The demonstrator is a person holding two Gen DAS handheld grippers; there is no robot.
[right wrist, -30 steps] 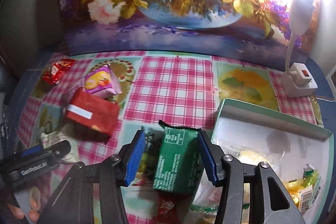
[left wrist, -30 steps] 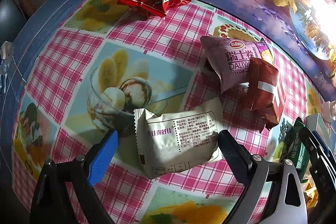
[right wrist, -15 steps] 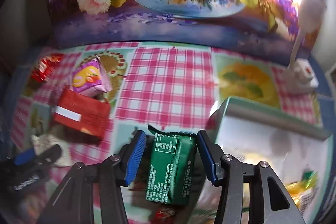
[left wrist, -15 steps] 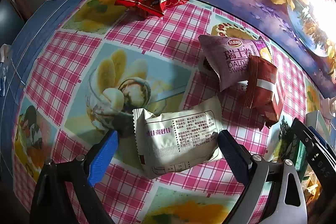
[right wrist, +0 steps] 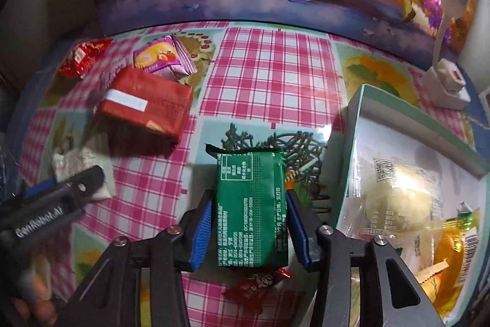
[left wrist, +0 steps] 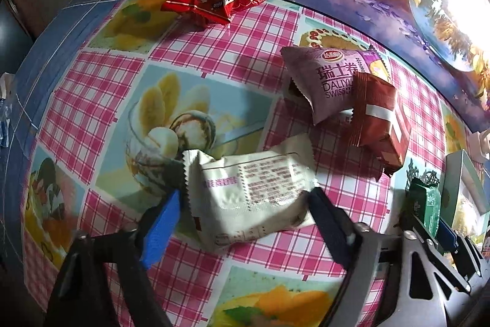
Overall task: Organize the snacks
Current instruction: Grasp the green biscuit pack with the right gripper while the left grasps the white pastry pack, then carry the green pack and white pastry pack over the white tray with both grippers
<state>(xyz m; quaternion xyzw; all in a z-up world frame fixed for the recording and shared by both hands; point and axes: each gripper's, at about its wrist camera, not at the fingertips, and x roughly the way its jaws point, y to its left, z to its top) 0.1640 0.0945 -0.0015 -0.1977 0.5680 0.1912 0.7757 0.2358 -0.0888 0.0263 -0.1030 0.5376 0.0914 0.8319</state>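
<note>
Pink checked bench (left wrist: 251, 51): left gripper (left wrist: 242, 216) has been closing round the white packet (left wrist: 251, 192); right gripper (right wrist: 249, 230) squeezes the green packet (right wrist: 251, 204). Slippery wrappers might pop out.

The right gripper (right wrist: 249, 230) is closing its blue pads onto a green snack packet (right wrist: 251, 206) over the checked tablecloth (right wrist: 269, 75); a green-rimmed box (right wrist: 428, 124) of wrapped sweets is sitting at the table's right edge; a red-brown packet (right wrist: 144, 103) is lying toward the left.
</note>
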